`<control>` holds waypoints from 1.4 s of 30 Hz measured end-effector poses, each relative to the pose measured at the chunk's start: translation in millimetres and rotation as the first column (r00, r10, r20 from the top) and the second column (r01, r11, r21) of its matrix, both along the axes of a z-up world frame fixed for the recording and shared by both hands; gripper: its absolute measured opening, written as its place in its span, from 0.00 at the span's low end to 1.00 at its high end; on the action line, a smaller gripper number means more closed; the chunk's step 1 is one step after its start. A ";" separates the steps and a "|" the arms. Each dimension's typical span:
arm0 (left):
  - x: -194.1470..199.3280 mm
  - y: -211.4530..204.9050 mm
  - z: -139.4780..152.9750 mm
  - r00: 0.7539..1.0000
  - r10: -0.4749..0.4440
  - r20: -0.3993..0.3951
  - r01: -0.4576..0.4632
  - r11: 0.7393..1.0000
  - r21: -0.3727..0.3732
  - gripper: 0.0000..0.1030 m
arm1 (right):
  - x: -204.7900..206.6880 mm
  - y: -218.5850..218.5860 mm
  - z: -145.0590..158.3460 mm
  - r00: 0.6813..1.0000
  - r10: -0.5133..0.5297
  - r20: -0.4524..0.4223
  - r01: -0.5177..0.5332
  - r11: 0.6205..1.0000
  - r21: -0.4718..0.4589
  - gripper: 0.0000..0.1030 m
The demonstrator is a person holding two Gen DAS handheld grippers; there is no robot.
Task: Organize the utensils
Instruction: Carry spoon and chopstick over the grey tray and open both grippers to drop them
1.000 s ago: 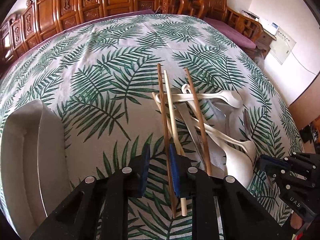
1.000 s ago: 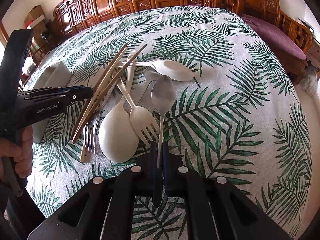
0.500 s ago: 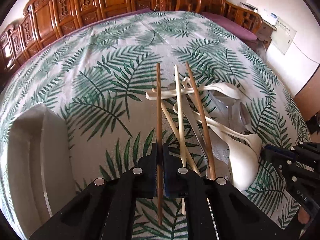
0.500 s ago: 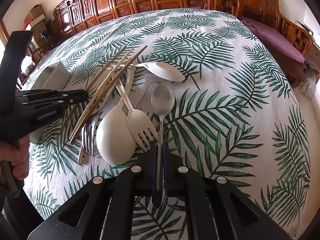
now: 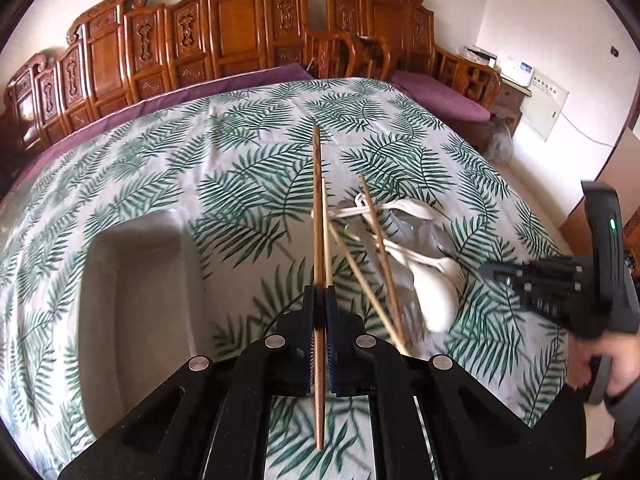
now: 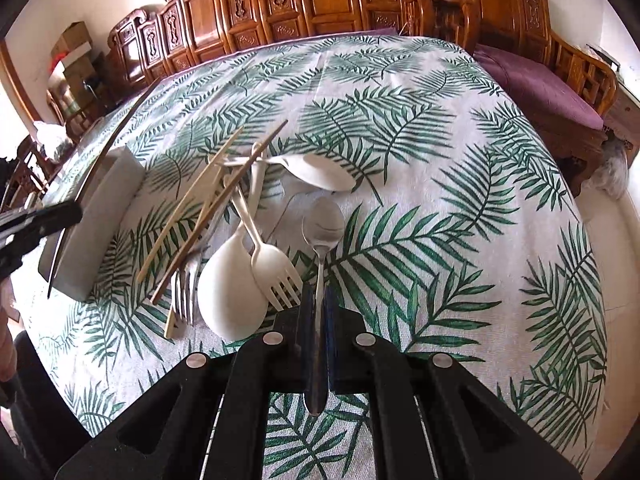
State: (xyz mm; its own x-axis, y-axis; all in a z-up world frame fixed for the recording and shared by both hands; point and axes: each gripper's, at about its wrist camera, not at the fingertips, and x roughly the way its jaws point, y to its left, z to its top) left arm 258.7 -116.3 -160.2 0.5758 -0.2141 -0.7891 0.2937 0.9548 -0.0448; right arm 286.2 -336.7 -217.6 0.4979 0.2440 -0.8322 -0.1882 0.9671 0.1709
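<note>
The left gripper (image 5: 319,300) is clamped on a dark wooden chopstick (image 5: 317,216), held in the air just right of the white tray (image 5: 136,300). The right gripper (image 6: 317,300) is closed on the handle of a metal spoon (image 6: 323,226). Farther right of the tray, on the palm-leaf tablecloth (image 6: 440,200), lie the remaining chopsticks (image 6: 192,204), a white plastic fork (image 6: 268,260) and white spoon (image 6: 230,292), all loosely heaped together.
</note>
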 end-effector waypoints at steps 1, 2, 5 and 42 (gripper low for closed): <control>-3.4 3.0 1.4 1.000 0.003 0.002 -0.003 1.000 -0.002 0.04 | -0.1 -0.7 1.8 1.000 0.000 0.004 0.000 1.000 0.006 0.07; -6.4 7.3 2.9 1.000 0.007 0.003 -0.007 1.000 -0.008 0.04 | -0.1 -0.7 3.1 1.000 0.000 0.006 0.000 1.000 0.008 0.07; -12.3 19.6 7.0 1.000 0.019 0.007 -0.019 1.000 -0.017 0.04 | 0.4 0.8 5.6 1.000 0.003 0.009 -0.003 1.000 0.012 0.07; 0.8 140.9 1.0 0.984 0.180 -0.011 -0.180 0.984 0.004 0.10 | -12.1 133.6 82.4 0.969 0.214 0.123 -0.220 0.975 0.040 0.07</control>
